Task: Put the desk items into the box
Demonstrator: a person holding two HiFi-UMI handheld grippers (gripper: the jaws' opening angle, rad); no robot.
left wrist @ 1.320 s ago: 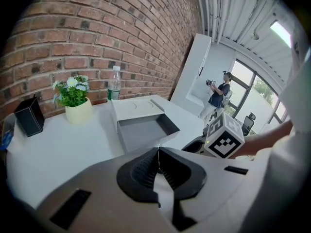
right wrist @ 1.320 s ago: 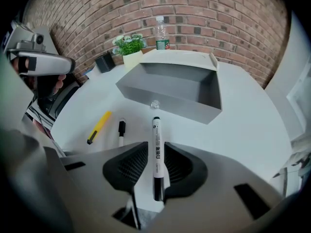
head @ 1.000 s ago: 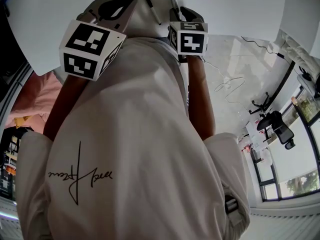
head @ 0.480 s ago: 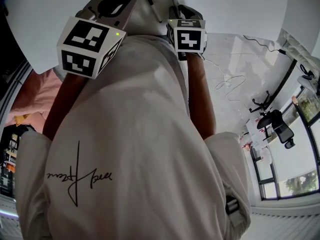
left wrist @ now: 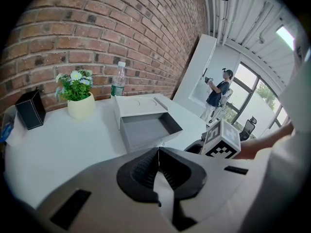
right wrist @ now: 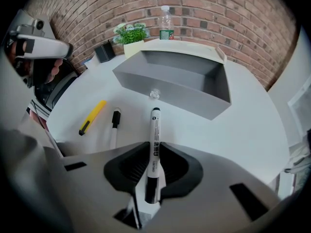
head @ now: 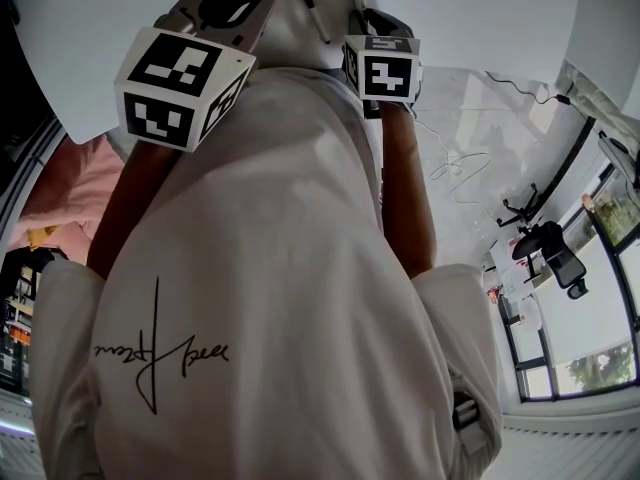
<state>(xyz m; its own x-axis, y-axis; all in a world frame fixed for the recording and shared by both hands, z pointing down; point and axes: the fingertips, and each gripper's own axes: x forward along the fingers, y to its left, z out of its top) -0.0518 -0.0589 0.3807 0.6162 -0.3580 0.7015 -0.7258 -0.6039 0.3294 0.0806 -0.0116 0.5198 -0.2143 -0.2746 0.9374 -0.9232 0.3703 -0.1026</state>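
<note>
White marker (right wrist: pixel 153 130) sits clamped in the right claw (right wrist: pixel 154 154); the left claw (left wrist: pixel 158 160) is closed, empty.

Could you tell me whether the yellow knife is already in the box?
No, the yellow knife lies on the desk, outside the box.

Right gripper (right wrist: pixel 154 149) and marker (right wrist: pixel 154 127) slightly forward
</note>
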